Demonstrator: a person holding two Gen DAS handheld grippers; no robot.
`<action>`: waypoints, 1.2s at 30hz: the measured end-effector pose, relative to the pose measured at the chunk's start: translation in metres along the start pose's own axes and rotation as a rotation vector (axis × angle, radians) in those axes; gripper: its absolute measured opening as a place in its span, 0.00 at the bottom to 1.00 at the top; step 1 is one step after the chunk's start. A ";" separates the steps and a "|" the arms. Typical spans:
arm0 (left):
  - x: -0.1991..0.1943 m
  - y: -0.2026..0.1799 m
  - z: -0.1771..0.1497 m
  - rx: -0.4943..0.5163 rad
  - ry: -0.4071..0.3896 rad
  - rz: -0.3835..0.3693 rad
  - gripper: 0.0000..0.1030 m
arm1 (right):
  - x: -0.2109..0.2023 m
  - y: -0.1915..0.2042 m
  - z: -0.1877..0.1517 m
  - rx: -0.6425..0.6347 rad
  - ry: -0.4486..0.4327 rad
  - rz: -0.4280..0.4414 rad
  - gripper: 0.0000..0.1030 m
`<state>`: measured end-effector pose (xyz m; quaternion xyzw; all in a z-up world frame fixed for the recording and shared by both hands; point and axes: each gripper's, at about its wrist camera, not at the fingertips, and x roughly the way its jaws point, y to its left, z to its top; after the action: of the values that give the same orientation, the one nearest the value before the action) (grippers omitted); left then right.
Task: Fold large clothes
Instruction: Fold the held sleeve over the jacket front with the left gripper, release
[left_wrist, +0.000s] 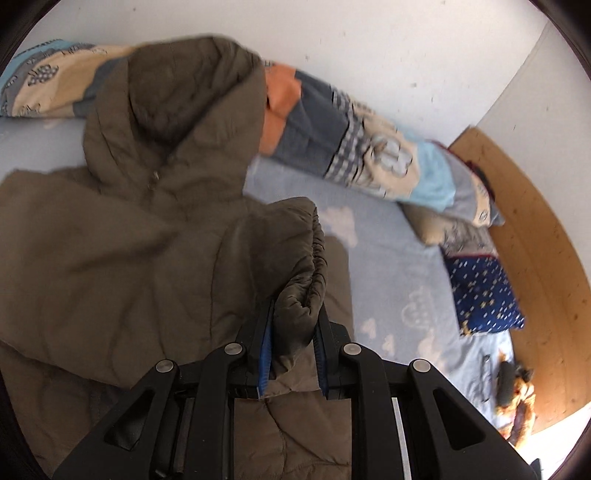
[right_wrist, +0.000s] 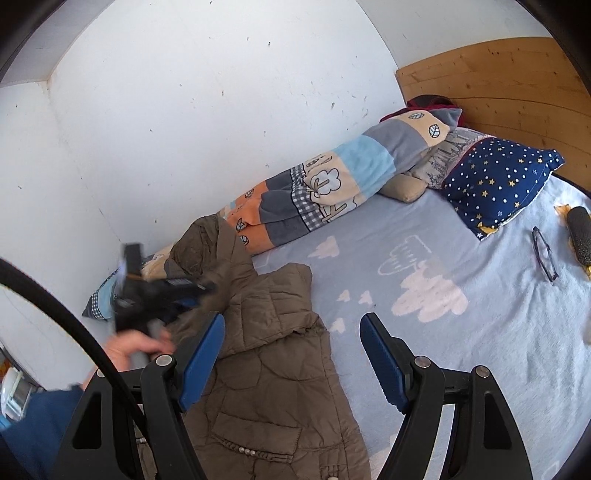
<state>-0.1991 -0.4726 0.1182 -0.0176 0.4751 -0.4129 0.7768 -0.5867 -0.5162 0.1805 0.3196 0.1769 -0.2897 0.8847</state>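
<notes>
Pale-blue cloud-print bed (right_wrist: 480, 332) against a white wall (right_wrist: 184, 129); wooden headboard (right_wrist: 498, 85) at 1 o'clock. Left hand-held gripper (left_wrist: 293, 332) pinches the brown jacket (right_wrist: 273, 369) cuff; right hand-held gripper (right_wrist: 291, 354) gapes wide.

The left tongs (right_wrist: 162, 291) and the hand (right_wrist: 136, 349) gripping them are smeared by motion blur, while the brown jacket (right_wrist: 273, 387) runs off the right view's bottom edge.

bare bedsheet (right_wrist: 461, 350) lies right of jacket (right_wrist: 273, 369); glasses (right_wrist: 545, 254) near pillow (right_wrist: 498, 184).
</notes>
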 end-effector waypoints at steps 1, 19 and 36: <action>0.007 -0.001 -0.005 0.009 0.009 0.009 0.17 | 0.000 0.000 0.000 0.001 0.000 0.000 0.78; -0.028 0.006 -0.036 0.019 0.065 -0.131 0.67 | 0.025 -0.005 -0.004 0.054 0.042 -0.044 0.78; -0.061 0.231 -0.016 -0.082 0.028 0.342 0.69 | 0.044 0.015 -0.013 0.003 0.080 -0.049 0.78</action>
<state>-0.0796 -0.2748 0.0570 0.0377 0.4985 -0.2552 0.8276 -0.5451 -0.5160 0.1560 0.3276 0.2197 -0.2985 0.8691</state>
